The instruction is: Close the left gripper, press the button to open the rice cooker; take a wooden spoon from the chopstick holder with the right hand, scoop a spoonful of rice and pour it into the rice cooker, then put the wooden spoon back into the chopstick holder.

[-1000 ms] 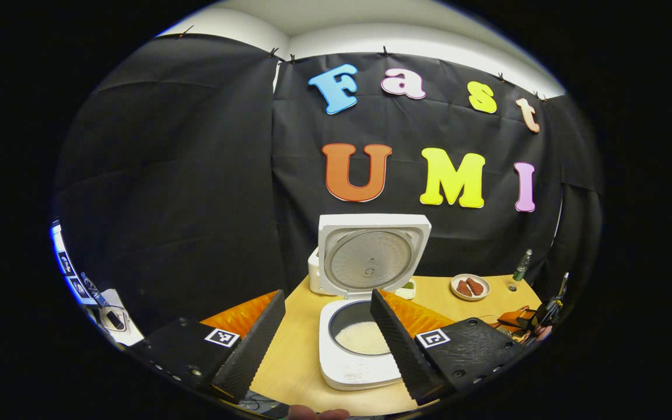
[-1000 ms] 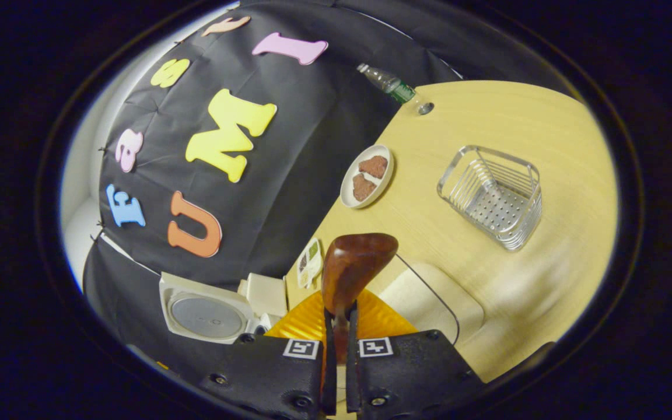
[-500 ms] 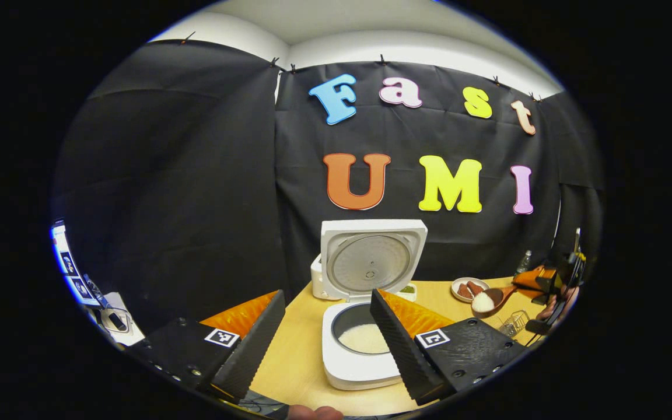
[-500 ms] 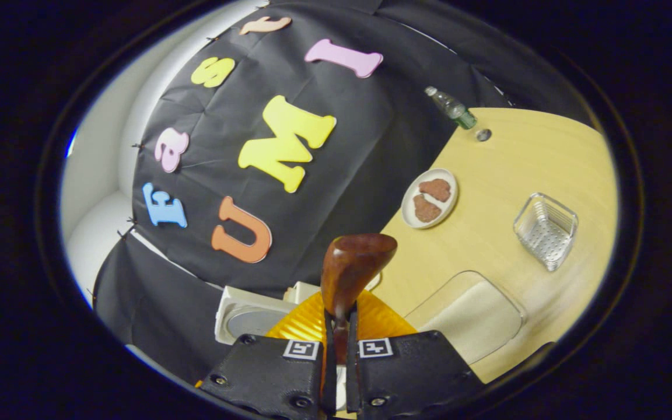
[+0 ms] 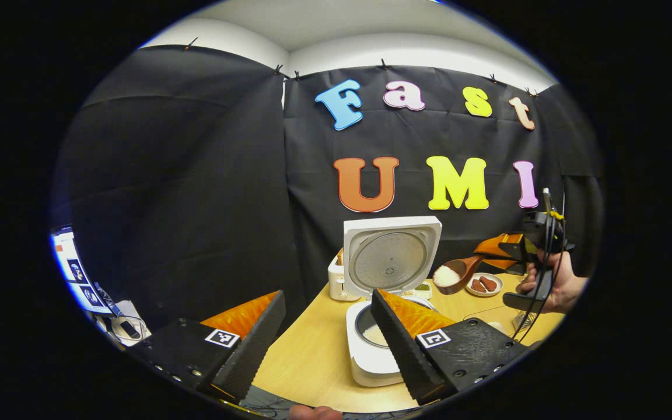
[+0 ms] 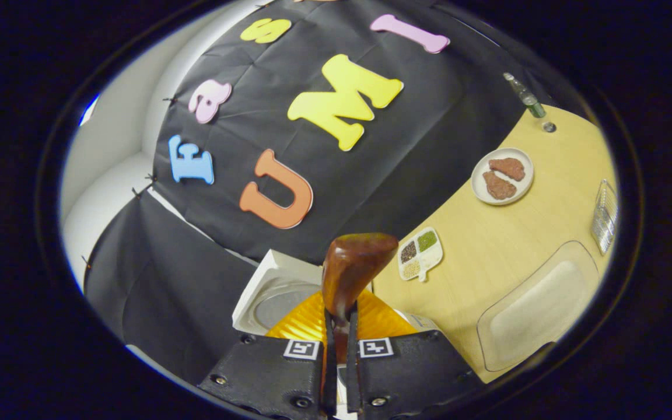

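Left gripper view, nearest first: the left claw (image 5: 327, 335) sits at six o'clock with its fingers spread wide and nothing between them. Just beyond, on the worktop (image 5: 312, 361), the rice cooker (image 5: 380, 350) stands with its lid (image 5: 390, 258) tipped up and rice already in its pot. Toward three o'clock a hand (image 5: 552, 286) carries the right claw (image 5: 502, 251), and the wooden spoon (image 5: 457, 274) juts from it, its bowl heaped with rice and hanging above and to the three o'clock side of the open pot.

Right gripper view, near to far: the right claw (image 6: 336, 344) at six o'clock is pressed together, pinching the spoon's handle, with the back of the spoon bowl (image 6: 354, 265) rising at centre. Behind it lies the cooker lid (image 6: 277, 291); at four o'clock a clear tray of rice (image 6: 537, 312); at two o'clock a plate (image 6: 502, 175) and, farther off, a bottle (image 6: 524, 93). The wire chopstick holder (image 6: 604, 216) sits at three o'clock.

I judge the scoop done and the carry to the cooker in hand. The next move calls for bringing the spoon bowl squarely over the pot, then rolling the wrist to tip the rice in without spilling on the rim.

No brand or label is legible; the square markers on the claws carry no readable text.
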Demonstrator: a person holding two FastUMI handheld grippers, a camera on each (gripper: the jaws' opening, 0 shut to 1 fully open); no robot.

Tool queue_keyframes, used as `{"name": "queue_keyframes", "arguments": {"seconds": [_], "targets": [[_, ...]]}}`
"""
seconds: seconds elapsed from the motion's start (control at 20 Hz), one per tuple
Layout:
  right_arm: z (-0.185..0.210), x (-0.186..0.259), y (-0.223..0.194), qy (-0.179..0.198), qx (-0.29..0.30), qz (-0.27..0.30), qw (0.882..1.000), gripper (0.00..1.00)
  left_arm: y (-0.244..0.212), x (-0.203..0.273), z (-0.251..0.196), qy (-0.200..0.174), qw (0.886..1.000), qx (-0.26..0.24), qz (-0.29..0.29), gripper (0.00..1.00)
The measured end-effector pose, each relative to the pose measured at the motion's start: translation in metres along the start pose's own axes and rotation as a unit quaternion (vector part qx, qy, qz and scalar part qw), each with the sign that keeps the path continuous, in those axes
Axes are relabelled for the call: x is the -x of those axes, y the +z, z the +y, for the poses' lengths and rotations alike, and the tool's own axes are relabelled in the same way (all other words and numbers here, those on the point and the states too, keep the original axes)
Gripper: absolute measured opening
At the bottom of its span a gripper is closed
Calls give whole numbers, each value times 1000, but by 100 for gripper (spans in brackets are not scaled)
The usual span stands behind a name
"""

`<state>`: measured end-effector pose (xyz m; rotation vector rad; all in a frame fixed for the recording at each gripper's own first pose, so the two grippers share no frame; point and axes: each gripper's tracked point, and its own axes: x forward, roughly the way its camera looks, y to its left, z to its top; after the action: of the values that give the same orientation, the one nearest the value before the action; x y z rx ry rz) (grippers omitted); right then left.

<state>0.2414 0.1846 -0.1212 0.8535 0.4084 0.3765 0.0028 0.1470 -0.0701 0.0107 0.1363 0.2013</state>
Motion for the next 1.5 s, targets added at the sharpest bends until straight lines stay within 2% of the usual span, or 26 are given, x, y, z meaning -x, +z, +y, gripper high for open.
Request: {"name": "queue_keyframes", "arguments": {"seconds": [0.3, 0.45, 0.55, 0.8, 1.05, 1.35, 1.45, 1.5], "targets": [[4, -35, -46, -41, 130, 32, 990, 12, -18, -1, 25, 13, 1000, 2, 15, 95], [2, -39, -58, -61, 201, 38, 977, 12, -28, 2, 35, 13, 1000, 5, 25, 95], [4, -38, -65, -68, 253, 41, 964, 11, -31, 1, 40, 14, 999, 7, 30, 95], [16, -30, -78, -67, 378, 38, 923, 12, -30, -4, 38, 4, 999, 19, 27, 95], [47, -22, -86, -39, 498, 17, 866, 12, -36, -4, 33, 0, 999, 34, 34, 95], [78, -9, -90, -11, 599, -28, 800, 12, -33, 2, 27, -4, 999, 47, 27, 94], [86, -7, -96, -1, 617, -33, 786, 11, -32, 4, 26, -4, 999, 45, 24, 95], [89, -7, -98, 4, 619, -33, 785, 12, -32, 4, 27, -2, 999, 44, 21, 94]]}}
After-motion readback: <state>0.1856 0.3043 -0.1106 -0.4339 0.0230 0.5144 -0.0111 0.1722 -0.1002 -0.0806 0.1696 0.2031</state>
